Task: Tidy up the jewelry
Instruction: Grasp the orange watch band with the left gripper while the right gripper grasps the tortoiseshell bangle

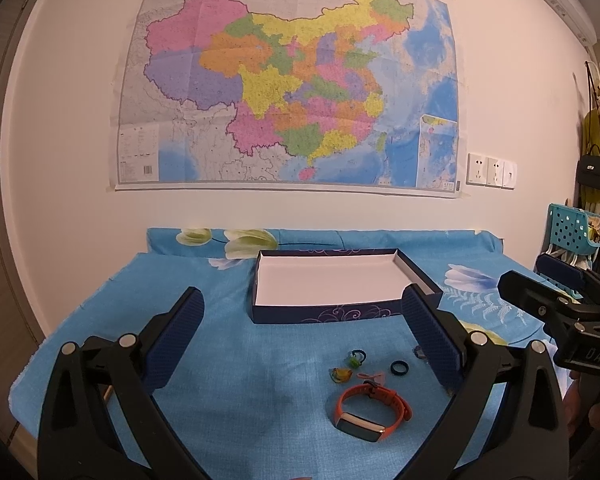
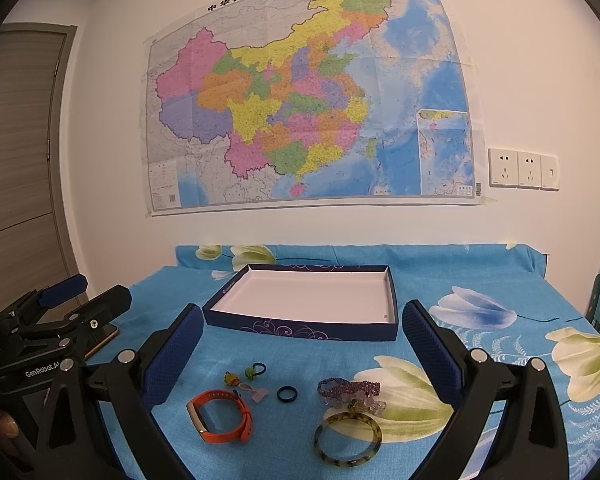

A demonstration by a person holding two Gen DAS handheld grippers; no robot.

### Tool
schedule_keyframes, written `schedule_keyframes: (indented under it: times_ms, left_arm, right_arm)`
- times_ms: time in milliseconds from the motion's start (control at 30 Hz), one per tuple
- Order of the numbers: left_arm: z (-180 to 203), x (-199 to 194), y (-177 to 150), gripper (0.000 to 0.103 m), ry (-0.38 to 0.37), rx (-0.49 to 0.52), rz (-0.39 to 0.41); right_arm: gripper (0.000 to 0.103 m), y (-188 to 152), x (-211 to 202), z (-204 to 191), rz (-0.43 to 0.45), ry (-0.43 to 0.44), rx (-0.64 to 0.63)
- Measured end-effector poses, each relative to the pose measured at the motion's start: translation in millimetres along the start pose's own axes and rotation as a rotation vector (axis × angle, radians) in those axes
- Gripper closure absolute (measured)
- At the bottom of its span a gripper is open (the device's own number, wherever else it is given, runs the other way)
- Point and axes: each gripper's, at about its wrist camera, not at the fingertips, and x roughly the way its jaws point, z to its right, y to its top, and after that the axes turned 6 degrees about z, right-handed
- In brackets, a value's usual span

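Note:
A shallow dark-blue box (image 1: 324,312) (image 2: 300,322) with a white inside lies empty at the table's middle. In front of it sit an orange wristband watch (image 1: 374,408) (image 2: 220,416), a dark ring (image 1: 399,368) (image 2: 287,393), two small hair ties with charms (image 1: 355,357) (image 2: 253,370), a purple bead bracelet (image 2: 348,388) and a mottled bangle (image 2: 348,436). My left gripper (image 1: 300,332) hovers open above the jewelry. My right gripper (image 2: 302,340) is open too, with nothing between its fingers. Each gripper shows at the edge of the other's view.
A blue floral cloth (image 2: 480,292) covers the table against a white wall with a large map (image 1: 288,88). A teal basket rack (image 1: 572,232) stands at the right, with bags hanging behind it. A door (image 2: 16,140) is at the left.

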Motion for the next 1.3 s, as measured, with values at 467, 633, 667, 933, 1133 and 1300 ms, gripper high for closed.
schedule_keyframes:
  times_ms: [467, 633, 667, 933, 1133, 1300]
  left_arm:
    - [-1.7, 5.2, -5.7, 0.006, -0.011, -0.001, -0.032]
    - [-6.9, 19.4, -13.5, 0.006, -0.042, -0.023, -0.095]
    - [-7.4, 22.9, -15.7, 0.006, -0.047, -0.027, -0.111]
    - [-9.3, 57.2, -52.1, 0.006, -0.09, -0.006, -0.287]
    - [2.3, 71.3, -73.1, 0.006, -0.151, 0.046, -0.376]
    - [10.4, 86.0, -80.7, 0.016, -0.195, 0.071, -0.427]
  right_arm:
    - [0.007, -4.2, 4.9, 6.8, -0.02, -0.007, 0.009]
    - [0.007, -9.5, 13.4, 16.5, -0.067, -0.015, 0.025]
    - [0.007, -11.3, 15.6, 18.2, -0.08, -0.019, 0.025]
    - [0.007, -39.9, 41.6, 45.1, -0.249, -0.077, 0.029]
    - [0.015, -62.8, 54.3, 60.0, -0.375, -0.062, 0.045]
    - [0.035, -80.0, 60.5, 67.6, -0.477, -0.017, 0.063]
